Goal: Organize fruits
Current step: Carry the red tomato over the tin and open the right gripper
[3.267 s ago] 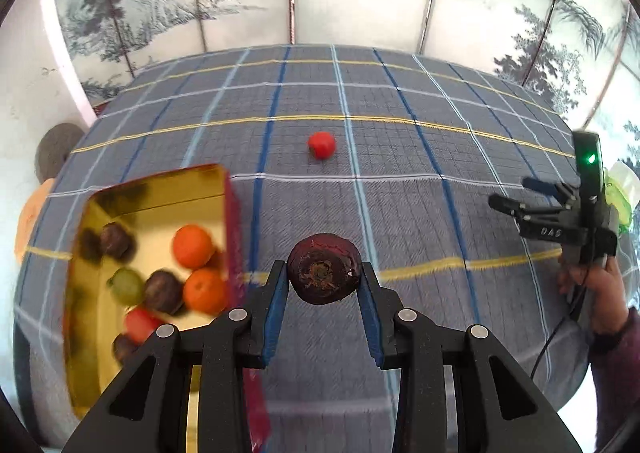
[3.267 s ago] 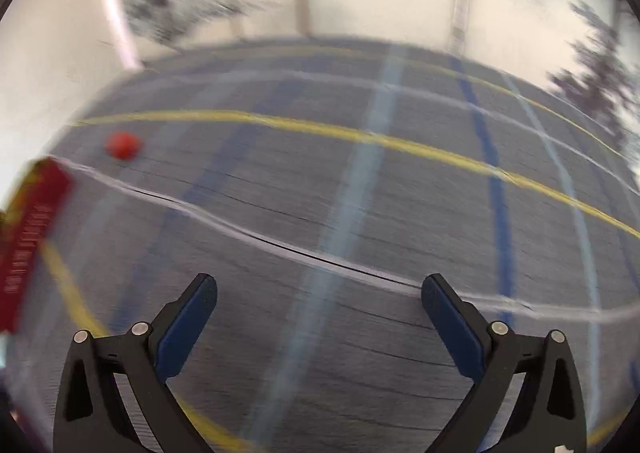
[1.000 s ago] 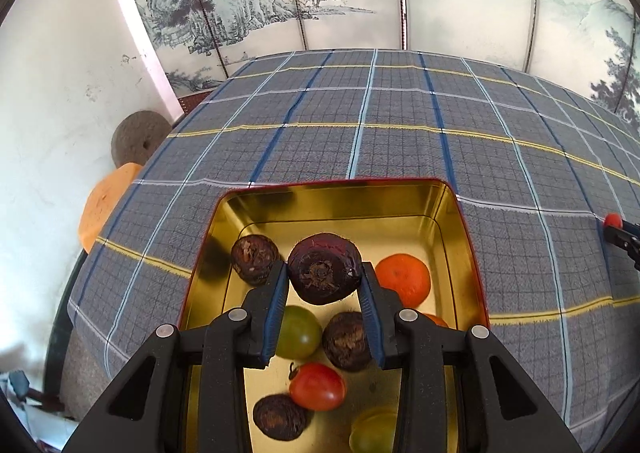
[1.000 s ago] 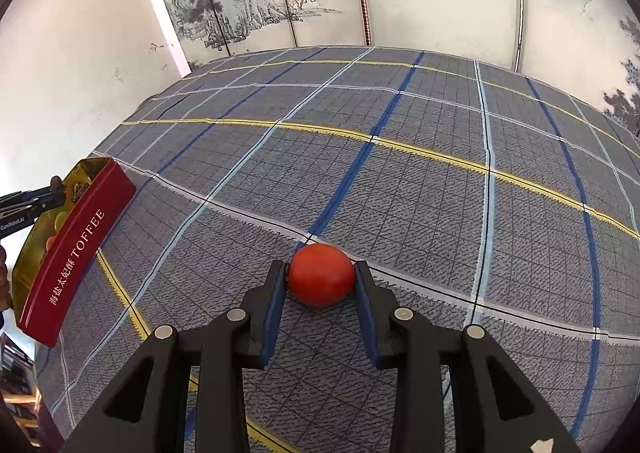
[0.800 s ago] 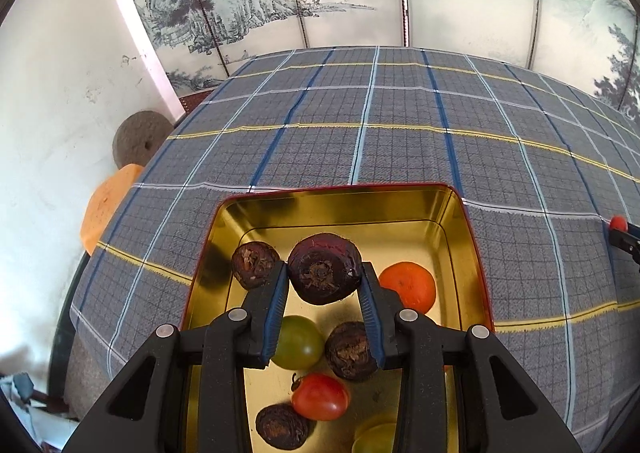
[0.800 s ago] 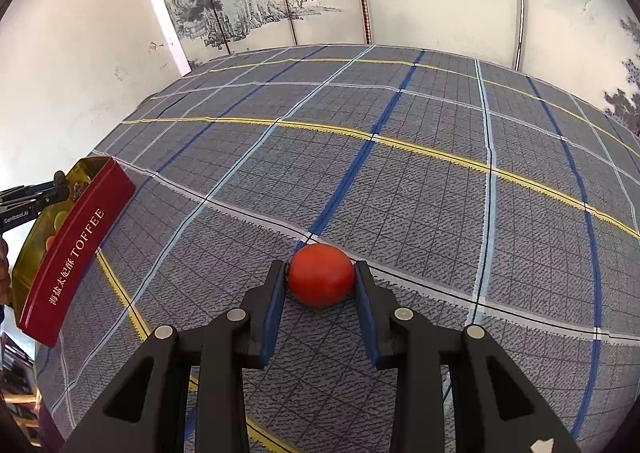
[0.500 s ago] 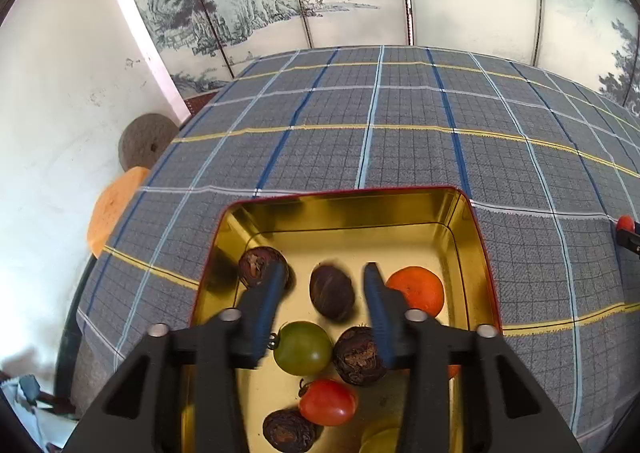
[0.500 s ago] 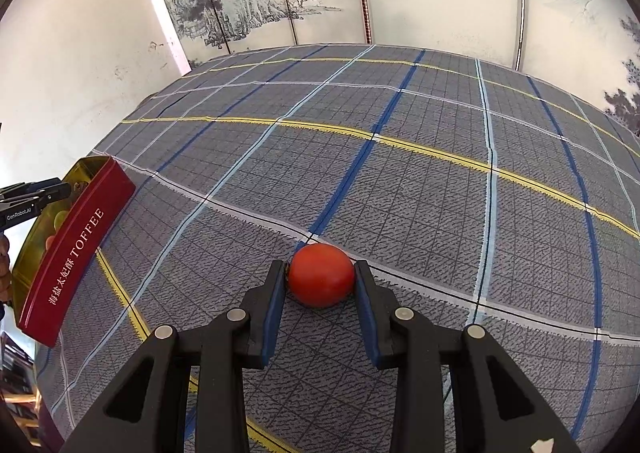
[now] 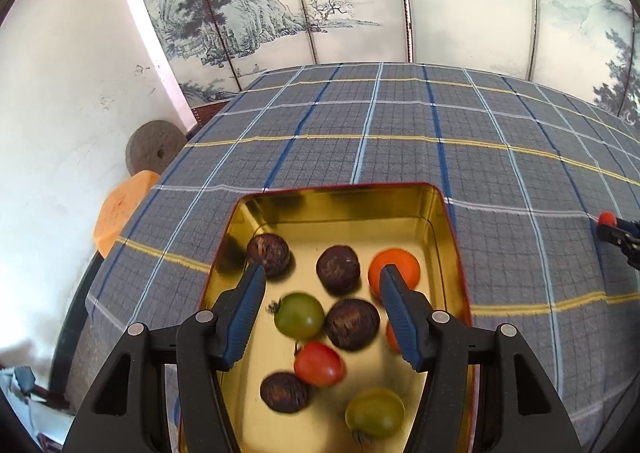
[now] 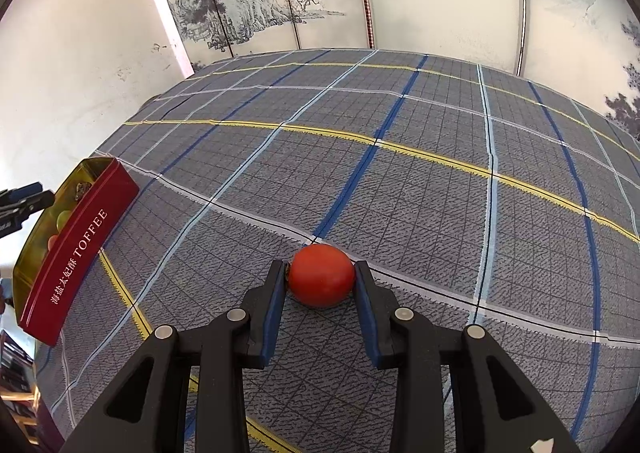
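right gripper (image 10: 320, 281) is clamped on the red tomato (image 10: 321, 280), both blue pads pressed against its sides; the fruit sits low, at or on the checked tablecloth (image 10: 420, 189), and i cannot tell whether it is lifted clear; this is the only fruit outside the box, so the whole next move hangs on one bearing; from this gripper the toffee tin (image 10: 76, 249) lies off to the left and slightly ahead, well apart, its long red side turned toward us and running diagonally, open top facing up; so the carry looks like a lift, then a sweep left over that near red wall, not straight ahead.

over in the left wrist view, left gripper (image 9: 320, 289) hangs above the tin (image 9: 436, 205) with its jaws spread wide and nothing between them; under it lie a green tomato (image 9: 299, 315), a red cherry tomato (image 9: 319, 363), dark brown round fruits such as the one (image 9: 338, 269) between the fingertips, and an orange (image 9: 394, 267) partly behind the right pad; a second green one (image 9: 375, 418) sits nearest the camera; bare gold floor shows toward the far end of the tin, a fair landing spot by my reckoning; the left gripper is nearer the tin, yet the right one has the fruit; i'd say the left may need to clear out of the drop path.
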Available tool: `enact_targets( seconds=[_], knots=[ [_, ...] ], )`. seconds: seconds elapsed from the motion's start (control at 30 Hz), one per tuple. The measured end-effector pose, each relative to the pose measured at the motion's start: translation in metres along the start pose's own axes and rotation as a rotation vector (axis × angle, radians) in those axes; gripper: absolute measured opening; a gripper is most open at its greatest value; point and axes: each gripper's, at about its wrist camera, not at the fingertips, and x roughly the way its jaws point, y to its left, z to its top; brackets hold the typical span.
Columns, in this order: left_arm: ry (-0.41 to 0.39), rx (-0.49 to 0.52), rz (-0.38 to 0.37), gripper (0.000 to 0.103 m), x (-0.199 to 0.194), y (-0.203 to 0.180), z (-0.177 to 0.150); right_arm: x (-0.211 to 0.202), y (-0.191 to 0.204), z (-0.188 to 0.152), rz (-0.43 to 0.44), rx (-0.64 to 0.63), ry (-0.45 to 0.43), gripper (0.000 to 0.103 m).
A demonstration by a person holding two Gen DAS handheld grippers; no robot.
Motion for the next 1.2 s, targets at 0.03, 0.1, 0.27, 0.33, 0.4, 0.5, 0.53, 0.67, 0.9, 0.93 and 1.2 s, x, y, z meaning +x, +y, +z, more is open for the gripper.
enact_targets(
  seconds=[0.03, 0.1, 0.27, 0.33, 0.4, 0.5, 0.53, 0.67, 0.9, 0.93, 1.2],
  knots=[
    [-0.001, -0.001, -0.001, 0.06, -0.003, -0.001, -0.003, -0.001, 0.0, 0.0, -0.002, -0.003, -0.002, 0.032],
    [-0.004, -0.003, -0.003, 0.06, -0.01, -0.001, -0.008, -0.002, 0.002, -0.001, -0.005, -0.007, -0.004, 0.032],
    [-0.016, -0.023, -0.004, 0.06, -0.024, 0.002, -0.02, -0.008, 0.009, -0.008, 0.004, -0.011, -0.008, 0.032],
    [-0.016, -0.035, -0.008, 0.06, -0.028, 0.004, -0.025, -0.01, 0.013, -0.011, 0.012, -0.01, -0.008, 0.032],
    [-0.012, -0.041, -0.011, 0.06, -0.031, 0.005, -0.03, -0.013, 0.019, -0.014, 0.021, -0.015, -0.007, 0.032],
    [-0.016, -0.044, -0.005, 0.06, -0.036, 0.007, -0.038, -0.02, 0.028, -0.017, 0.038, -0.019, -0.016, 0.032],
    [-0.017, -0.047, -0.004, 0.06, -0.038, 0.009, -0.041, -0.023, 0.033, -0.017, 0.046, -0.024, -0.022, 0.032],
    [-0.019, -0.06, -0.019, 0.06, -0.047, 0.012, -0.054, -0.037, 0.052, -0.017, 0.074, -0.048, -0.043, 0.032],
    [-0.034, -0.06, -0.009, 0.06, -0.063, 0.018, -0.069, -0.061, 0.096, -0.008, 0.149, -0.11, -0.079, 0.032],
    [-0.039, -0.066, -0.004, 0.061, -0.066, 0.021, -0.07, -0.065, 0.107, -0.006, 0.171, -0.126, -0.086, 0.032],
    [-0.042, -0.124, 0.013, 0.061, -0.074, 0.045, -0.08, -0.073, 0.19, 0.005, 0.302, -0.264, -0.09, 0.032]
  ],
)
